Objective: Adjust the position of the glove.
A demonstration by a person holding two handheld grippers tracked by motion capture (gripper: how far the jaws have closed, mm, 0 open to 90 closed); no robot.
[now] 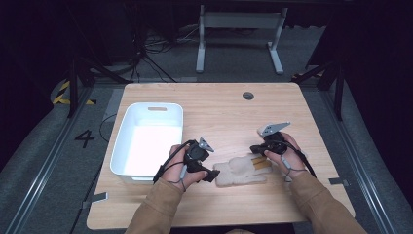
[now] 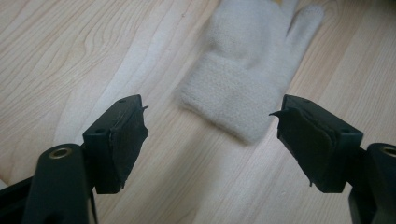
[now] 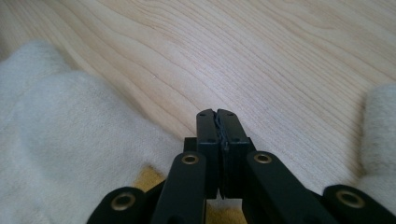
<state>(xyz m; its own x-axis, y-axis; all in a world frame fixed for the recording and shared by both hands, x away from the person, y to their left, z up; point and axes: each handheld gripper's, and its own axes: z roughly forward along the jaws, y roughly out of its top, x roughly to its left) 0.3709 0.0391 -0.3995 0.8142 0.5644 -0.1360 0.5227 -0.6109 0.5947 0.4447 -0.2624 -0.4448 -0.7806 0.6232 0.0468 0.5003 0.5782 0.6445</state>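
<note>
A cream knit glove [image 1: 241,170] lies flat on the wooden table [image 1: 219,112], near its front edge. My left gripper [image 1: 213,174] is at the glove's cuff end. In the left gripper view its jaws [image 2: 210,119] stand wide open, low over the wood, with the glove's cuff [image 2: 243,79] just ahead and between them. My right gripper [image 1: 255,150] hovers over the glove's finger end. In the right gripper view it [image 3: 217,114] is shut with nothing seen between the pads. Glove fabric [image 3: 60,140] lies to either side, and a yellow patch [image 3: 149,179] shows beneath.
A white plastic bin [image 1: 122,141] stands on the left part of the table, next to my left hand. A round cable hole [image 1: 248,95] sits near the far edge. Bare wood stretches behind the glove and to the right.
</note>
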